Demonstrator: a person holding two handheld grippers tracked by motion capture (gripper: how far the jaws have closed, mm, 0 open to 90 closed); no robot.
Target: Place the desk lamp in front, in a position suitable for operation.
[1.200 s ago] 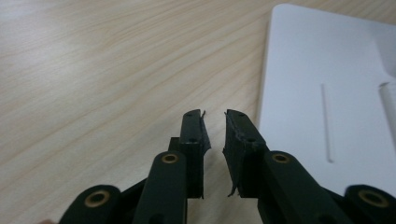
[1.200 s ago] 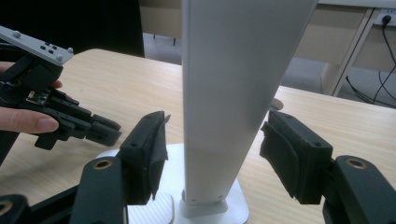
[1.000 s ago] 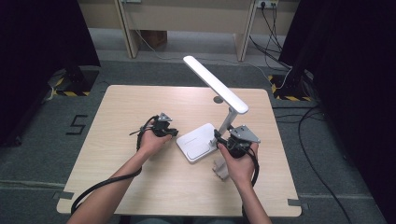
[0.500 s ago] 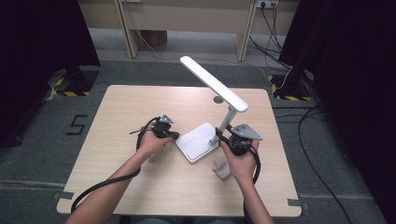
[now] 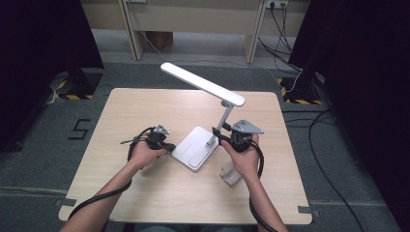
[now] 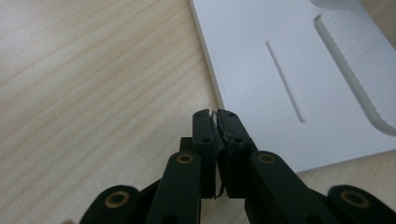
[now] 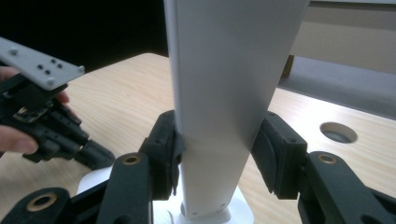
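A white desk lamp stands on the wooden table (image 5: 145, 111), with a flat base (image 5: 196, 150), a slanted arm (image 5: 223, 118) and a long head (image 5: 203, 84). My right gripper (image 5: 216, 135) grips the lamp's arm low down. In the right gripper view its pads (image 7: 163, 140) press both sides of the arm (image 7: 224, 84), after its jaws have just been closing. My left gripper (image 5: 170, 147) is shut with nothing in it, at the base's left edge. In the left gripper view its tips (image 6: 215, 114) hover by the base (image 6: 280, 70).
A small pale object (image 5: 231, 174) lies on the table under my right hand. A round cable hole (image 7: 338, 132) sits in the tabletop beyond the lamp. Dark curtains and cables surround the table, with bare wood on the left half.
My right gripper has closed on the lamp's arm, and the lamp's head has swung to the left. My left hand has shifted a little to the left and nearer to me.
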